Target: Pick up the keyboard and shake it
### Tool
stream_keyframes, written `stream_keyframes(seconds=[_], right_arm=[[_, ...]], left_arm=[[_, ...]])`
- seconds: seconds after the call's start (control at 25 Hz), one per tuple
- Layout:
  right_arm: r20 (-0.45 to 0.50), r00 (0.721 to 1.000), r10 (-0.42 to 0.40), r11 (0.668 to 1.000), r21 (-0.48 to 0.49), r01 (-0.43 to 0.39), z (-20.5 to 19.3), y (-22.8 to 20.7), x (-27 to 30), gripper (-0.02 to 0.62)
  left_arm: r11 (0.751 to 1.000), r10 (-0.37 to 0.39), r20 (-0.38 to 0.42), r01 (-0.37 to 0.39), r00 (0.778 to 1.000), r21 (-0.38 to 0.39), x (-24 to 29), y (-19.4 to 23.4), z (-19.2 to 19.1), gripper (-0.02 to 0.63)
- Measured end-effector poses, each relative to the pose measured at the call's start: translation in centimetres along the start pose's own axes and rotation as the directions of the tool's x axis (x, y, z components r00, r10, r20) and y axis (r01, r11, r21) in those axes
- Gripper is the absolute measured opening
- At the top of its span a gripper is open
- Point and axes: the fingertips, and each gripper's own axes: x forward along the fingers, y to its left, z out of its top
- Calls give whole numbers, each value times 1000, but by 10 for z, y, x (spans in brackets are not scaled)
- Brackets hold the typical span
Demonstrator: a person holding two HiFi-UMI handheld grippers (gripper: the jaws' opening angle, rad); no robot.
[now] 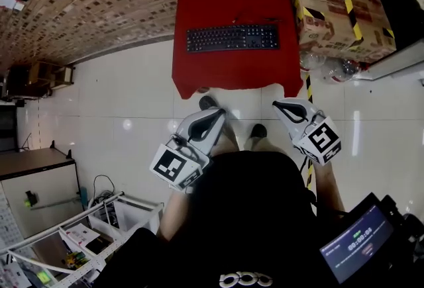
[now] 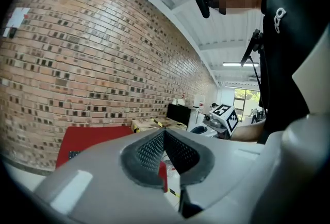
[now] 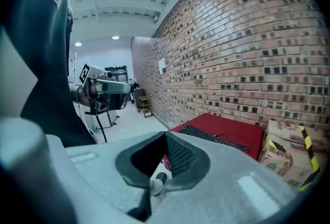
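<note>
With the left tool (image 1: pixel 215 112) and right tool (image 1: pixel 279 106) pressed together, empty, well short of the black rectangular keyboard (image 1: pixel 232 38) ahead, its thin cable (image 1: pixel 249 17) may snag a lift.

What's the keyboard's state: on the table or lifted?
On the table. The keyboard lies flat on the red table; the left claw and right claw are shut, empty, and short of it.
</note>
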Motion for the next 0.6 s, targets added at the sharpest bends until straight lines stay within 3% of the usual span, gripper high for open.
stream_keyframes(seconds=[0.28, 0.6], right_arm=[[-20, 999, -44, 999, -3, 44, 2, -10, 15, -8], [-54, 985, -162, 985, 58, 165, 10, -48, 36, -8]], left_arm=[[999, -1, 21, 3, 1000, -54, 1, 41, -3, 12], [991, -122, 29, 123, 992, -51, 45, 102, 15, 12]])
